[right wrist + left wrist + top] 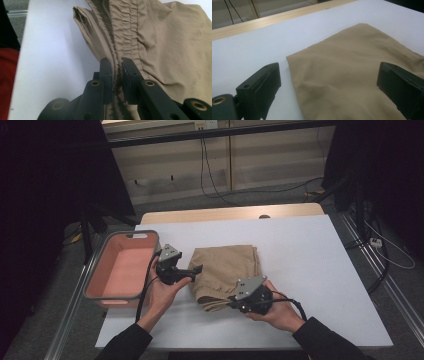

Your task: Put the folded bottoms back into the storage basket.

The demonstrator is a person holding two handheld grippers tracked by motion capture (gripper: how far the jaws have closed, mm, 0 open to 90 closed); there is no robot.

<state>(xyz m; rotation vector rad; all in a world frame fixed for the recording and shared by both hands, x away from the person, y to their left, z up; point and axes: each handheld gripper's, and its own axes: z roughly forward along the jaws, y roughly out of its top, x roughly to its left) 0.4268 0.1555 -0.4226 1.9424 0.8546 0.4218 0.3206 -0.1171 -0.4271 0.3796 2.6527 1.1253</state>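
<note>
In a dim room with cables trailing across the far floor, a white table [310, 270] bears a pink bin [120, 270] at left and folded tan garment [227, 265] at centre, its near gathered edge clamped by the right gripper [234, 303] while the left gripper [196, 270] gapes wide at its left edge.

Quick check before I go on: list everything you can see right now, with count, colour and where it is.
cloth: 1, tan, folded, middle of the table, its gathered edge pinched at the near side
bin: 1, pink with grey rim, left edge of the table, nothing seen inside
table: 1, white top with a wooden far edge
cables: several, dark, on the floor beyond the table
left gripper: 1, black, fingers open at the cloth's left edge, holding nothing
right gripper: 1, black, fingers closed on the cloth's gathered edge
hands: 2, each holding a gripper, dark sleeves coming in from the near edge
</note>
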